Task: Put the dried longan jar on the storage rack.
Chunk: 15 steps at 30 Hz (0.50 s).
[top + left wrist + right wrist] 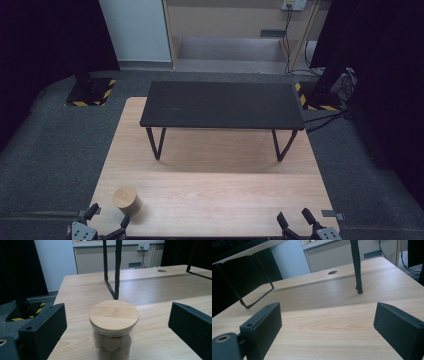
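A pale wooden table [210, 195] with visible grain stands on dark grey carpet [50, 150]. Across its far half sits a low black shelf [222, 105] raised on thin black metal legs, which throws a soft shadow onto the wood beneath it. In the left gripper view a small round cable hole [162, 271] shows in the tabletop near its far edge.

Near the table's near left corner stands a glass jar [126, 200] with a round bamboo lid [114, 313], upright, holding brownish balls [111, 343]. The left gripper [107, 220] sits at the near left edge, its jaws spread wide with the jar between them and clear of both. The right gripper [296, 220] is at the near right edge, jaws likewise spread apart over bare wood, well apart from the jar.

Beyond the table, black stands rest on bases marked with yellow-and-black hazard tape [92, 92] at far left and far right. A white panel [135, 30] and a beige wall unit [225, 20] close the back of the room, with a wall socket [294, 5] and black cables [290, 40] hanging down at far right. Dark curtains flank both sides.
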### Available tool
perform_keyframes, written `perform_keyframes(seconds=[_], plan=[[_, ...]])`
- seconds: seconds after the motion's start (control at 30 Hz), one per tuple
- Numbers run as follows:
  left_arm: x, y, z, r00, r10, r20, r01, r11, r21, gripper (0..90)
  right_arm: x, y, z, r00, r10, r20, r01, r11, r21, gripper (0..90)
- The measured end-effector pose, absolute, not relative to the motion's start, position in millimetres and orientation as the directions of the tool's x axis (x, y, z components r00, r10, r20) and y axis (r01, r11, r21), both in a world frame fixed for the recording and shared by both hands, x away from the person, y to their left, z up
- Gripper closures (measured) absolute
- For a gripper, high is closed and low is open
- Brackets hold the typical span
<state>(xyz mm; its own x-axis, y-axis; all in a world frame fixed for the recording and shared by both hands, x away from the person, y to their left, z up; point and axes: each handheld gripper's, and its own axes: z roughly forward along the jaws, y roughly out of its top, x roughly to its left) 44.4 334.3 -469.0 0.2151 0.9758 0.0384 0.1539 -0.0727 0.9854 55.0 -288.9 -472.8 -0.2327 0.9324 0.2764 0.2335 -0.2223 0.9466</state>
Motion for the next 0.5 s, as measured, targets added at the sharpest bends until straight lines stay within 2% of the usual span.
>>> perform_keyframes(seconds=[0.5], plan=[[44, 333, -482, 0.219, 0.975, 0.046, 0.133, -0.077, 0.988, 0.3, 47, -294, -477, -0.212, 0.933, 0.291, 0.241, -0.239, 0.941, 8.0]])
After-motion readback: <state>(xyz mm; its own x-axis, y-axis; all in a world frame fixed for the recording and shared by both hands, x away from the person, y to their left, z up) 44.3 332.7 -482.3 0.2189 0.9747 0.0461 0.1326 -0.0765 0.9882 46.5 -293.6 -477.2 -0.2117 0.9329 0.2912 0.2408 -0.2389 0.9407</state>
